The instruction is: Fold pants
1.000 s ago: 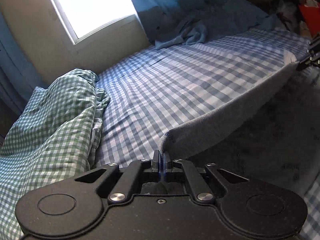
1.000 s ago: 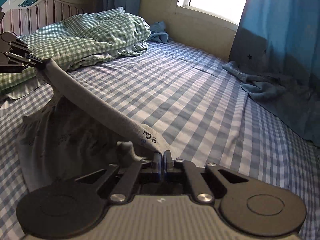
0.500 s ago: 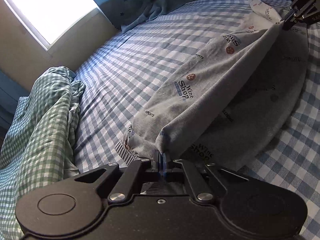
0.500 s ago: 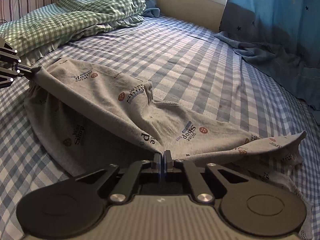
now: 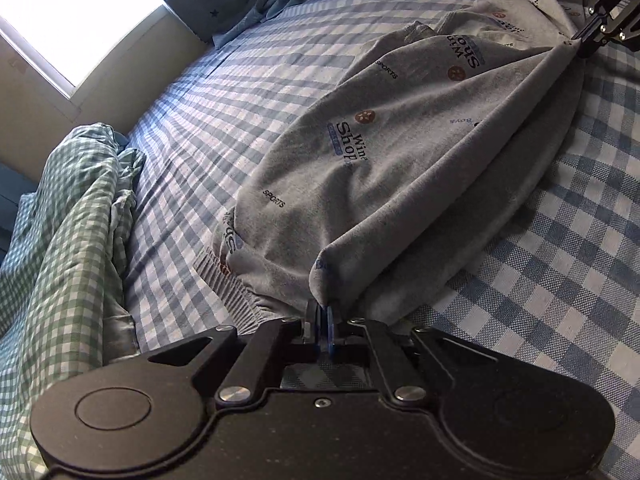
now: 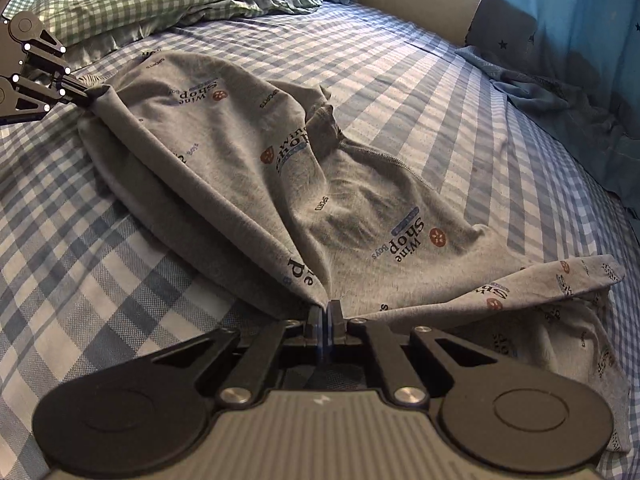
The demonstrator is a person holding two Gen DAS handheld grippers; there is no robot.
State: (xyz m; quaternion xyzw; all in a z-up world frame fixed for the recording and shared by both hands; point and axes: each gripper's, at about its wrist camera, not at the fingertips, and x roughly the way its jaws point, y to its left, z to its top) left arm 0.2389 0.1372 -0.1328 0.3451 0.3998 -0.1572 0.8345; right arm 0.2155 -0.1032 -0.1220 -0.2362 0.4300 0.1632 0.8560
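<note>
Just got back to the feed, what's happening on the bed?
A person is folding grey printed pants on the blue checked bed sheet, one pair of tongs in each hand. The right tongs are shut on one end of a fold edge. The left tongs hold the other end, their jaws just opening with cloth between them. Most of the pants lie on the sheet.

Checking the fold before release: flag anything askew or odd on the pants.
The pants are not flat: a bunched ridge sits mid-cloth, and one leg end trails off sideways at the right, out of line with the held edge.
</note>
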